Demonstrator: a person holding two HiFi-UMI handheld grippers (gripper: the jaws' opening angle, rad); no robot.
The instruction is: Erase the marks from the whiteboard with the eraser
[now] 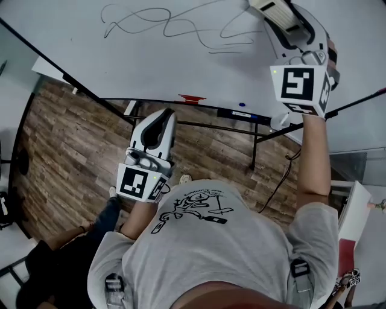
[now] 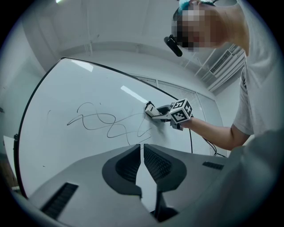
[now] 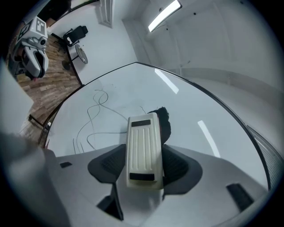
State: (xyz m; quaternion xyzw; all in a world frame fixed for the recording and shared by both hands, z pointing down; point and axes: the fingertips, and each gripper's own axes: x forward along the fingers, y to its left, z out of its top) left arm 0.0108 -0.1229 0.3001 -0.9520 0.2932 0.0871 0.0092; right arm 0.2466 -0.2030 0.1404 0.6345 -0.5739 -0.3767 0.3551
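The whiteboard (image 1: 181,66) carries a thin looping scribble (image 1: 169,27) across its upper part. My right gripper (image 1: 269,11) is shut on a cream, ribbed eraser (image 1: 274,8) and holds it against the board at the scribble's right end. In the right gripper view the eraser (image 3: 143,142) lies between the jaws with its dark felt (image 3: 163,119) on the board, and the lines (image 3: 91,119) run off to its left. My left gripper (image 1: 167,116) hangs low, below the board's bottom edge. Its jaws (image 2: 142,148) are shut on nothing and point at the scribble (image 2: 106,124).
The board's tray holds a red object (image 1: 192,97) and a blue-capped marker (image 1: 242,104). Black stand legs (image 1: 256,142) and a cable (image 1: 280,175) are under the board, on a wood floor (image 1: 72,151). A person's torso fills the lower head view.
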